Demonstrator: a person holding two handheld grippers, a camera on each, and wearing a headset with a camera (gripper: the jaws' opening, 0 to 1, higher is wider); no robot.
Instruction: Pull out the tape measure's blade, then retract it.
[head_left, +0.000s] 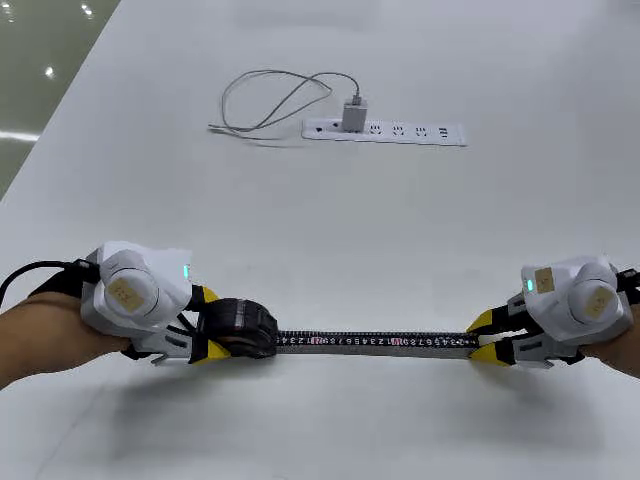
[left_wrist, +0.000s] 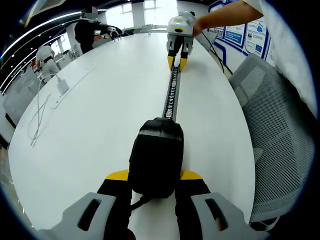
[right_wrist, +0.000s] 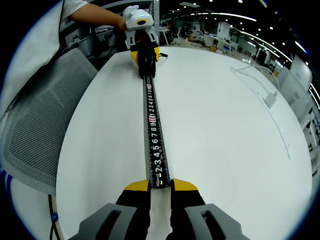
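The tape measure (head_left: 238, 328) is cased in black, its black blade (right_wrist: 155, 135) printed with white and red numerals; the surface (head_left: 400, 230) is white.

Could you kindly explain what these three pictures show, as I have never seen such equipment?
No robot here: a person holds a two-jaw tool in each hand. The wide picture comes from a headset camera; the round ones from cameras riding on each tool. The left hand-held gripper clamps a black tape measure case; the right hand-held gripper pinches the end of its dark numbered blade, stretched between them over the white table. Farther back lies a white power strip with a white charger plugged in.
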